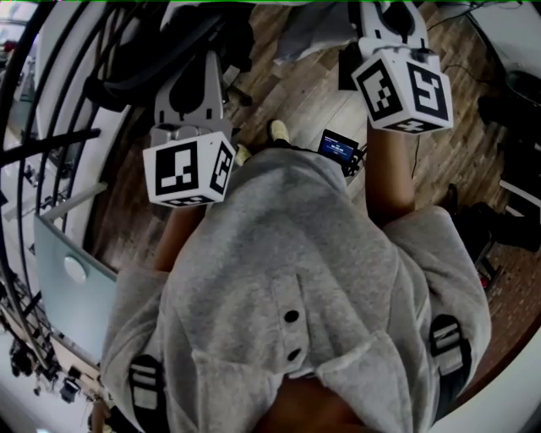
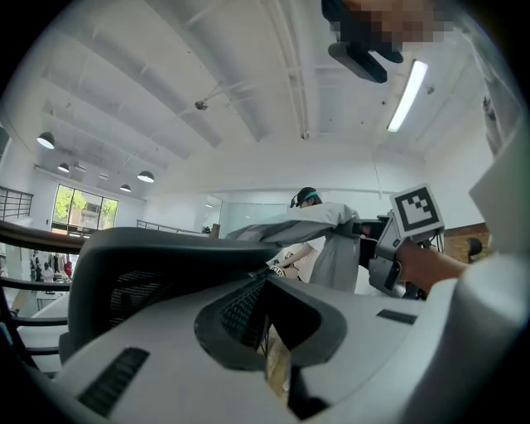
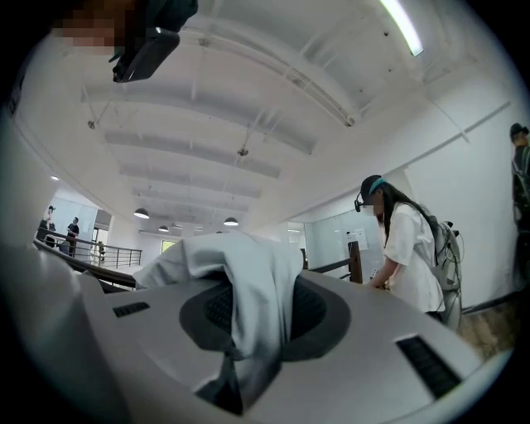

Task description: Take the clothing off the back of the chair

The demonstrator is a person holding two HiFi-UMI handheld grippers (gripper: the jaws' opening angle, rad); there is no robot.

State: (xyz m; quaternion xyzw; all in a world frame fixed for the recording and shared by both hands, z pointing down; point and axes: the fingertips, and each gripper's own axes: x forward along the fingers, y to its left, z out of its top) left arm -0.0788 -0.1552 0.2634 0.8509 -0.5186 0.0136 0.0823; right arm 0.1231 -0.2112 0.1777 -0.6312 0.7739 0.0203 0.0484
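A grey garment (image 3: 240, 265) hangs between the pads of my right gripper (image 3: 252, 319), which is shut on it. In the left gripper view the same garment (image 2: 323, 224) stretches from above the dark mesh chair back (image 2: 157, 248) across to the right gripper (image 2: 364, 242). My left gripper (image 2: 267, 280) has its pads together with nothing visible between them, close beside the chair back. From the head view, the left gripper (image 1: 193, 80) sits over the black chair (image 1: 144, 51). The right gripper (image 1: 390, 21) is raised at the top right, next to the garment (image 1: 300, 34).
A person in a white shirt (image 3: 410, 240) stands to the right behind the garment. A small lit screen (image 1: 338, 145) is at floor level on the wooden floor (image 1: 287, 101). A glass-topped table (image 1: 72, 271) and dark railings (image 1: 34, 152) are on the left.
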